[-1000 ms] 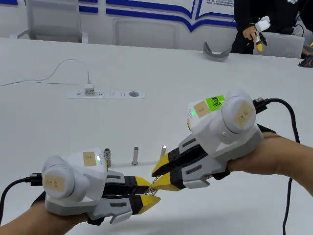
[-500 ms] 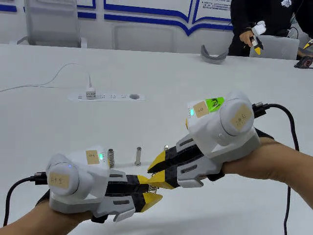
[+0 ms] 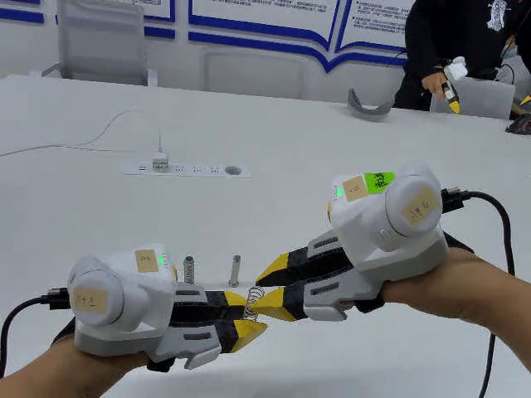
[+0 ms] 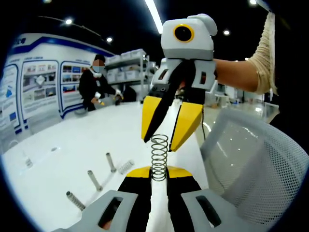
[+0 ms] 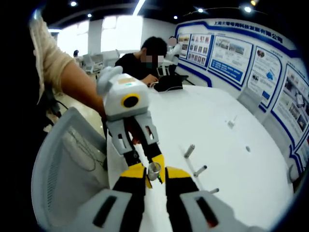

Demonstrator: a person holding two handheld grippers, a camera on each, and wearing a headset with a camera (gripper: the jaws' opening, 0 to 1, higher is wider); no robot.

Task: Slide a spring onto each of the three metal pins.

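Right gripper (image 3: 264, 290) had levelled out to meet the left gripper (image 3: 246, 316) tip to tip, its jaws parted around the free end of a thin silvery coil spring (image 3: 253, 300) clamped in the left's closed jaws

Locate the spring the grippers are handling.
In the head view the spring sits low centre, clamped in the left gripper, the open right gripper around its other end, just in front of the bare pin.
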